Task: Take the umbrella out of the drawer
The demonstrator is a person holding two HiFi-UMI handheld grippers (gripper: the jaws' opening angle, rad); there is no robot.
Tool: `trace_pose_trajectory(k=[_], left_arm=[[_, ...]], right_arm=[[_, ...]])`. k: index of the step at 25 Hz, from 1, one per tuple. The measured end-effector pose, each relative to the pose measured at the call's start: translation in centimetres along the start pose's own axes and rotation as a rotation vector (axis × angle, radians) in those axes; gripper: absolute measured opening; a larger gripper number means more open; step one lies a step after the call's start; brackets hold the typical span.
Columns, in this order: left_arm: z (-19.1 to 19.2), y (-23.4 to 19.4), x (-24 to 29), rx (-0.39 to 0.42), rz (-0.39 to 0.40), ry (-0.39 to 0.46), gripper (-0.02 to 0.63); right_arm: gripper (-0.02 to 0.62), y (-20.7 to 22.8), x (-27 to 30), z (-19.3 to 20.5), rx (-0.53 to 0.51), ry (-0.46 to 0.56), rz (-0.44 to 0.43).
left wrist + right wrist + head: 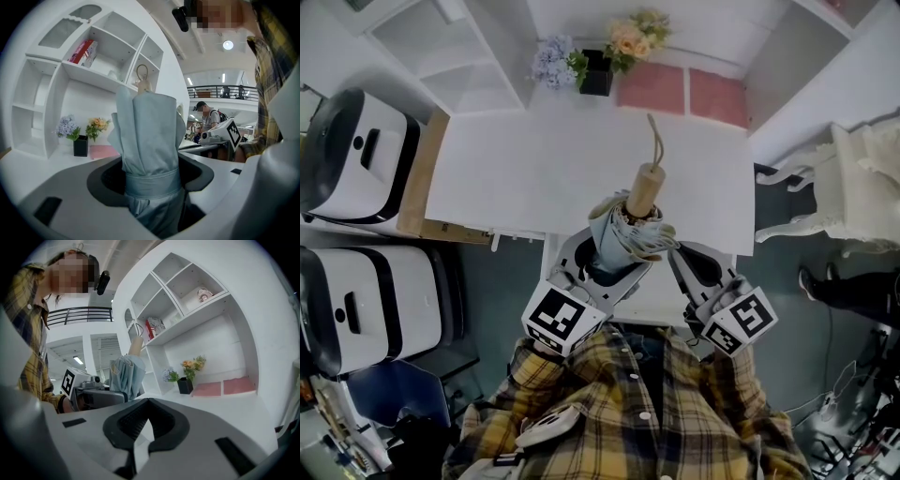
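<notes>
- My left tongs (151, 176) sit low and centre-left in the head view, pointing up the frame and a little below level.
- Their jaws stand wide, pads pressed on the folded umbrella (149, 136) at its strap.
- My right tongs (147, 420) sit just beside them, lower right of centre, angled toward the upper left.
- Their jaws are drawn together with nothing between them.
- Each marker cube (563, 320) faces up, nearest my body.
- Both forearms, in plaid sleeves (534, 380), come in from the bottom edge, elbows tucked close.
</notes>
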State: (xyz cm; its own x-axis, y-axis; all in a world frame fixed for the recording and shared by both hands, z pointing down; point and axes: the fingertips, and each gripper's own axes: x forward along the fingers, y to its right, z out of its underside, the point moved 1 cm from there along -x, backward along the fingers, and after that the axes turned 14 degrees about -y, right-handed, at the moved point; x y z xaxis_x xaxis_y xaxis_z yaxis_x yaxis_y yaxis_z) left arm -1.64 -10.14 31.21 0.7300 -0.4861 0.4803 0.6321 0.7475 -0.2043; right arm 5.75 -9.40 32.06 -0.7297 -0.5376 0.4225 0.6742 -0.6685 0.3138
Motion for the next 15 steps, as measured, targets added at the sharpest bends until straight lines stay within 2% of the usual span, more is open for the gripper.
trace_pose_trajectory(k=[15], left_arm=[[-0.09, 0.61, 0.79, 0.011, 0.009, -0.019, 0.314]], right_arm=[[0.017, 0.64, -0.67, -0.52, 0.002, 0.032, -0.005]])
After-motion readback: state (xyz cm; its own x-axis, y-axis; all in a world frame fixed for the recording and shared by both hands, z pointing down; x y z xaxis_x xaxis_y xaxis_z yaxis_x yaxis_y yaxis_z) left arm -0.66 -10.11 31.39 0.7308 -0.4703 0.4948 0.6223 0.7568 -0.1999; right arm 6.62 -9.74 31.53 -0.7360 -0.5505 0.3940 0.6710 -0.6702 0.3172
